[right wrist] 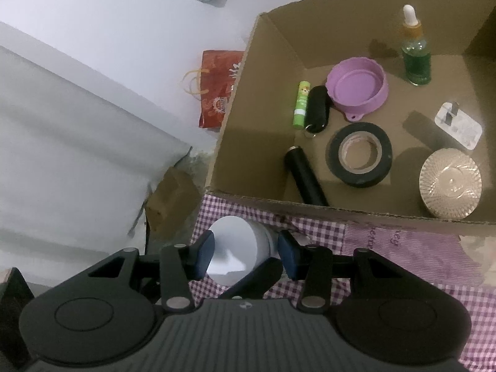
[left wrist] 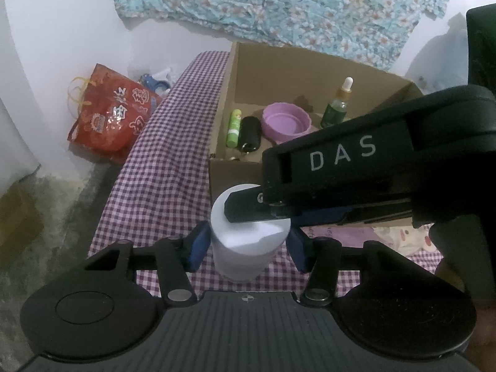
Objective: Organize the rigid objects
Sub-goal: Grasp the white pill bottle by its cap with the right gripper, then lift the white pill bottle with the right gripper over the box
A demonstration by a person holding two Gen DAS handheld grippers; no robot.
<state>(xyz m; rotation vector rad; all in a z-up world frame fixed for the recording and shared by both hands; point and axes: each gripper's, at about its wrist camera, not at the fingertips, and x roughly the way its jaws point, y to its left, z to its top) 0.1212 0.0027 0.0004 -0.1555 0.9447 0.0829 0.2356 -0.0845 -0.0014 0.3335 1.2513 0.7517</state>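
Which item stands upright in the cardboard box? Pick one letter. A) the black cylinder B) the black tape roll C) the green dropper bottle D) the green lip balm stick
C: the green dropper bottle stands on its base with the white dropper tip up, near the back wall of the cardboard box.

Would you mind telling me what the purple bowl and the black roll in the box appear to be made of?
Purple bowl: probably silicone or soft plastic, matte, with a wavy rim and pull tab. Black roll: likely vinyl tape, slightly glossy, wound on a tan cardboard core.
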